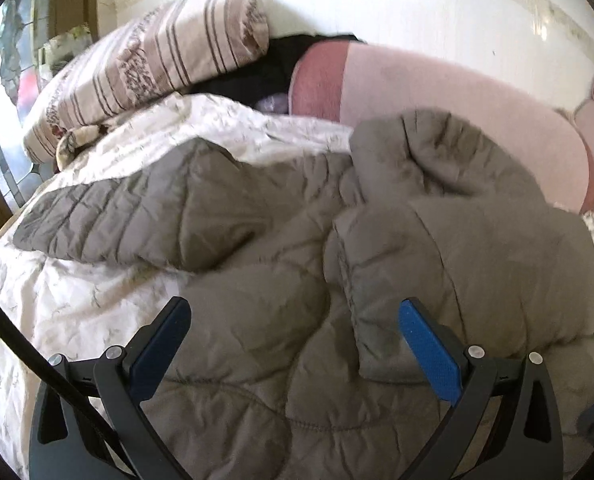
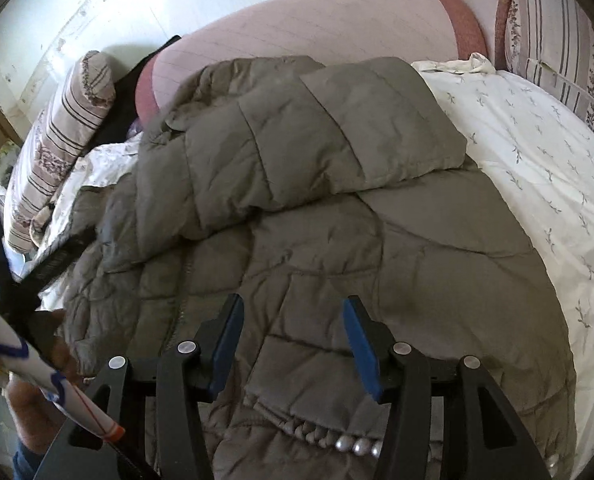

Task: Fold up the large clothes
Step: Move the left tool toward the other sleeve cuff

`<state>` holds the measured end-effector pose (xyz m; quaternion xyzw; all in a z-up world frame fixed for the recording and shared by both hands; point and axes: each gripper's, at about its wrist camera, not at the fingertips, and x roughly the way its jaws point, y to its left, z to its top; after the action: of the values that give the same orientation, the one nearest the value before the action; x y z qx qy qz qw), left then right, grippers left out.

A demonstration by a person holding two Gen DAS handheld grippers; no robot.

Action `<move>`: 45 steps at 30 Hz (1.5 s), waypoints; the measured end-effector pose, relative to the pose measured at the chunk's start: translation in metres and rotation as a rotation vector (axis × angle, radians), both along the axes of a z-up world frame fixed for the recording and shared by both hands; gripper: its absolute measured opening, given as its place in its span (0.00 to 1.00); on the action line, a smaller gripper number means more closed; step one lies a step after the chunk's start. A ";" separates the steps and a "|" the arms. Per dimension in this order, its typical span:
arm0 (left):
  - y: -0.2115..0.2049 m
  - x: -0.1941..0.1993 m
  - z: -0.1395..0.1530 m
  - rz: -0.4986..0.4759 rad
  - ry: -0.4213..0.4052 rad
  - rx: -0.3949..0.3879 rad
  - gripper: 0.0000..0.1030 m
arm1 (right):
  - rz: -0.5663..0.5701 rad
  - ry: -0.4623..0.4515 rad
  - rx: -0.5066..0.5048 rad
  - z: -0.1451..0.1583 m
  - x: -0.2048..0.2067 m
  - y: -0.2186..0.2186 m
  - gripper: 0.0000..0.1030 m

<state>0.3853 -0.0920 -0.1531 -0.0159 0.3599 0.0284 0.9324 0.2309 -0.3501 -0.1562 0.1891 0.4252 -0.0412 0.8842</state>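
A large grey-brown quilted puffer jacket lies spread on a bed. One sleeve stretches out to the left; the other sleeve is folded across the body. The jacket also fills the right wrist view, with its snap-button front edge nearest the camera. My left gripper is open and empty, just above the jacket's lower part. My right gripper is open and empty, above the jacket near the front edge.
The bed has a white floral sheet. A striped pillow lies at the far left, another at the far right. A pink padded headboard runs along the white wall. Dark clothing sits behind the pillow.
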 end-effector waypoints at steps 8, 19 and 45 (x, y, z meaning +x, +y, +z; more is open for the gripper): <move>0.008 0.016 -0.024 0.001 0.162 0.012 1.00 | 0.040 0.012 -0.023 -0.004 0.007 0.013 0.55; 0.038 0.003 0.007 0.043 0.050 -0.052 1.00 | 0.072 0.016 -0.064 -0.005 0.010 0.023 0.59; 0.224 0.016 0.028 0.424 0.039 -0.150 1.00 | 0.092 0.102 -0.171 -0.024 0.022 0.035 0.74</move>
<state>0.4017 0.1319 -0.1249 -0.1598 0.3677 0.1972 0.8947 0.2525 -0.3149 -0.1803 0.0911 0.4728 -0.0463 0.8752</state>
